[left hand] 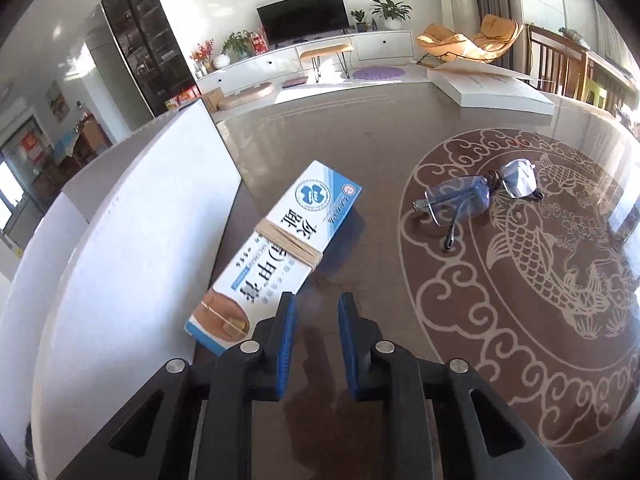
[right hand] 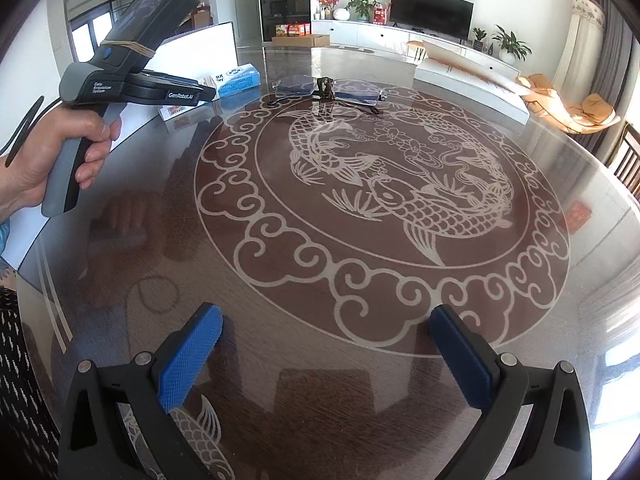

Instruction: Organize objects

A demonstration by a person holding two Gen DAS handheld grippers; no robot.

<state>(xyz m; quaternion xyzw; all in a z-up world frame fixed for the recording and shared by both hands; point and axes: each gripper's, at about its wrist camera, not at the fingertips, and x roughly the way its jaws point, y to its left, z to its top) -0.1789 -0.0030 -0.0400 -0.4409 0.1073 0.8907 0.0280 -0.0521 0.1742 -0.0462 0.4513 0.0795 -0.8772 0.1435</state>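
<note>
Left gripper (left hand: pixel 316 312) closed on nothing beside banded box (left hand: pixel 276 252) at centre left, right gripper (right hand: pixel 324 340) spread wide and empty at lower frame, glasses (right hand: pixel 328 90) laid on table (right hand: pixel 540 300), box contents hidden.

A black television (right hand: pixel 431 11) stands on the far white cabinet (right hand: pixel 440 42); an orange lounge chair (right hand: pixel 568 110) sits far right.

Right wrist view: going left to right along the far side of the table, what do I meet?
Hand holding the left tool's handle → blue-and-white box → eyeglasses → orange lounge chair beyond the table's right edge.
</note>
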